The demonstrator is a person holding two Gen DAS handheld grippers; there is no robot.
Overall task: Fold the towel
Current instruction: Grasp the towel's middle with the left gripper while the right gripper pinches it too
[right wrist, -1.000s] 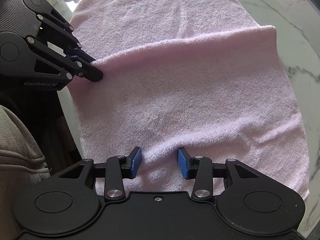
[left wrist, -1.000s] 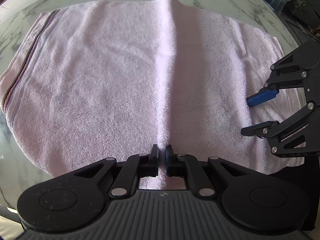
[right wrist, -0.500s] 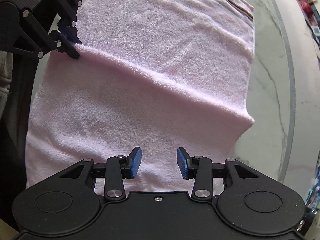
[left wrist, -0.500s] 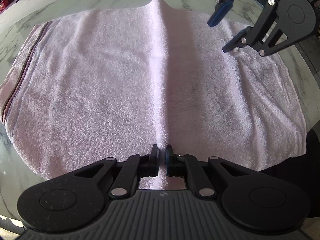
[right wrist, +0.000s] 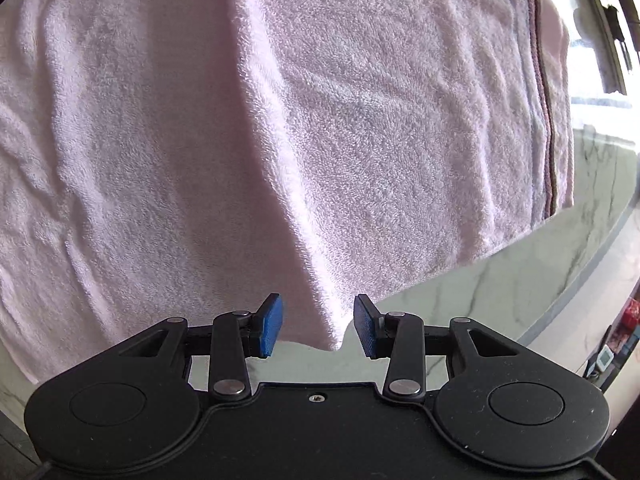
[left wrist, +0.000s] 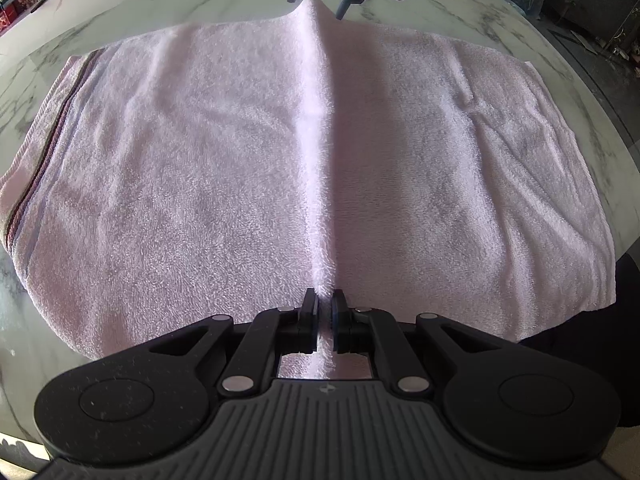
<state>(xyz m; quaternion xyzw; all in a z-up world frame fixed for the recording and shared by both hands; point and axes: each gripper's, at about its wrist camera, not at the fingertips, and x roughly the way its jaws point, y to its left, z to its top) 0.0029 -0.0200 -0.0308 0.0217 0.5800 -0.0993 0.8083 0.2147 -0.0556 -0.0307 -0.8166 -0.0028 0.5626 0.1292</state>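
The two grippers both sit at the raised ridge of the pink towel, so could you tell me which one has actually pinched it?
The left gripper, at the near end of the towel, is shut on the ridge. The right gripper straddles the far end, open.

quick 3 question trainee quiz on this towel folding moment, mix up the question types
1. True or false: the left gripper is shut on the ridge of the pink towel.
2. The right gripper stands: A) shut on the towel, B) open, astride the ridge's far end, C) out of sight.
3. Fill in: the towel's striped border lies at its ___ edge in the left wrist view.

Key: 1 true; 2 B; 3 left
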